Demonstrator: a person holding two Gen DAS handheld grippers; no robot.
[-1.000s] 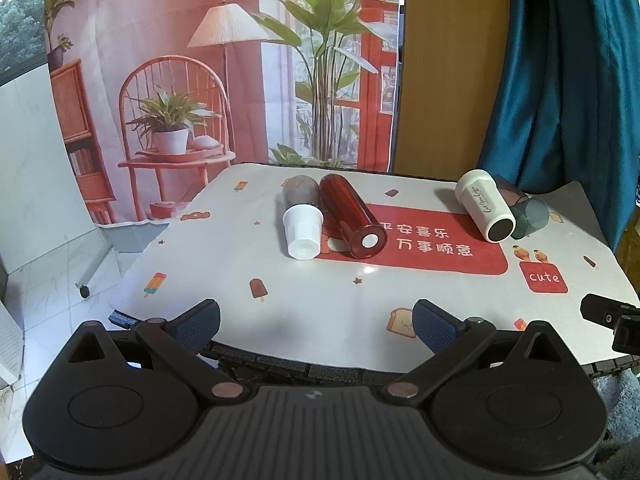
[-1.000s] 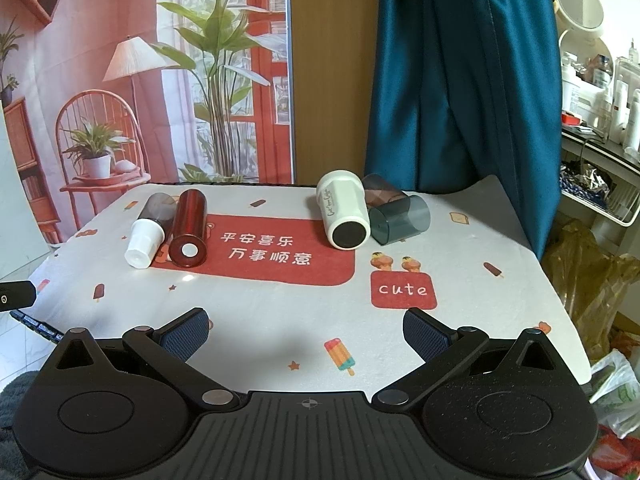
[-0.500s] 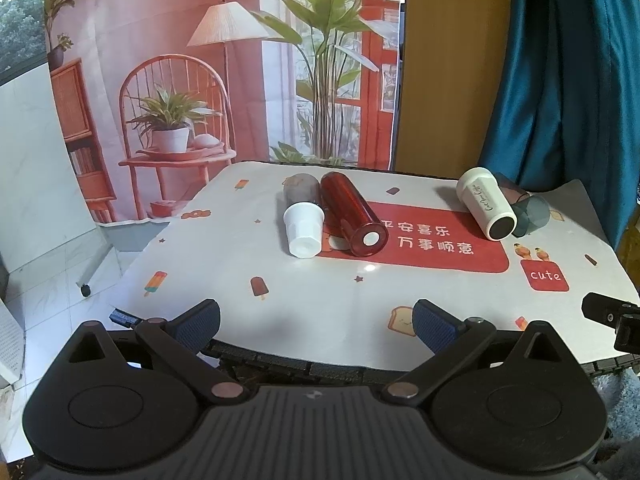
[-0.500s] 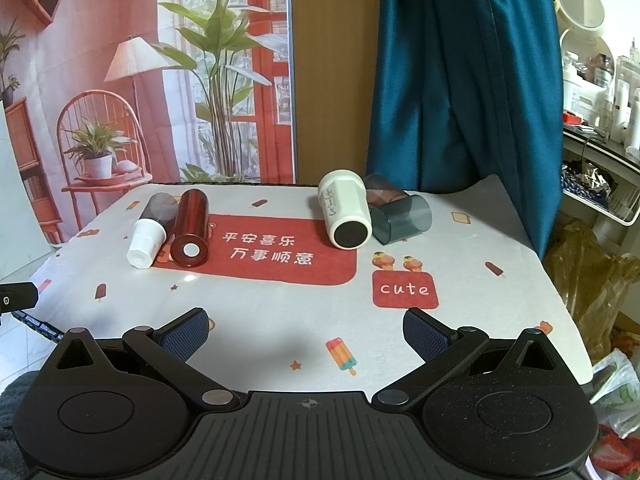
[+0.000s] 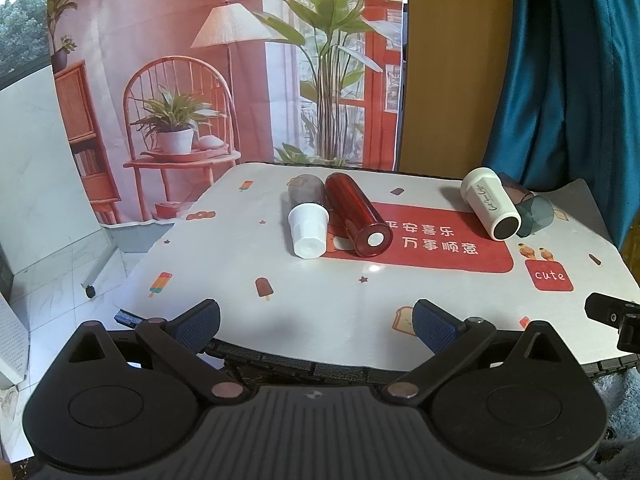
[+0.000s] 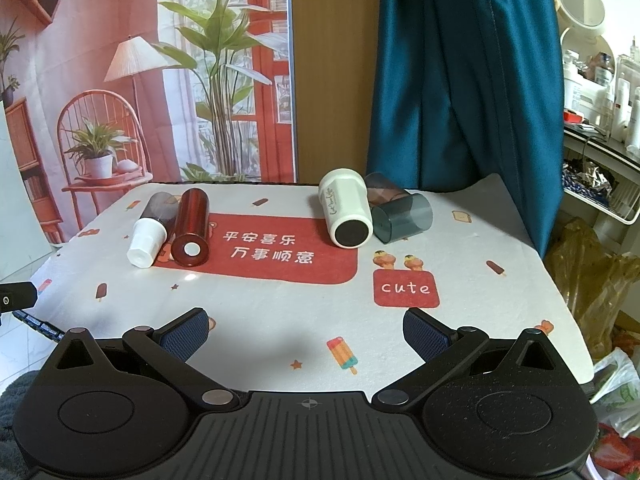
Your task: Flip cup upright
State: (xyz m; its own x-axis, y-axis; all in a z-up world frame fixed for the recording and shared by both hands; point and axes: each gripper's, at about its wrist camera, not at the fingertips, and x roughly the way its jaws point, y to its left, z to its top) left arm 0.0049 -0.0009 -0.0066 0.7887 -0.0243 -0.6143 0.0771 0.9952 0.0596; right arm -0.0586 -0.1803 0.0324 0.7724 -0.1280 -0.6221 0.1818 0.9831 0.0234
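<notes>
All four vessels lie on their sides toward the far edge of the table (image 6: 500,304), in two pairs. At the far left, the red tumbler (image 5: 357,213) touches a smoky bottle with a white cap (image 5: 307,216). At the far right, the white cup (image 6: 345,212) lies against a dark translucent cup (image 6: 402,212), base end toward you.

Both tools hang over the near edge with nothing between the pads: your left gripper (image 5: 316,322) and right gripper (image 6: 306,330) are spread wide, well apart from every cup.

The white cup looks rigid, smooth and light, so it will likely roll or skid if nudged. Take it across the middle of its body, squeezing squarely, and mind the neighbour touching it. The red tumbler looks glossy and probably slippery; grip it mid-barrel too.
</notes>
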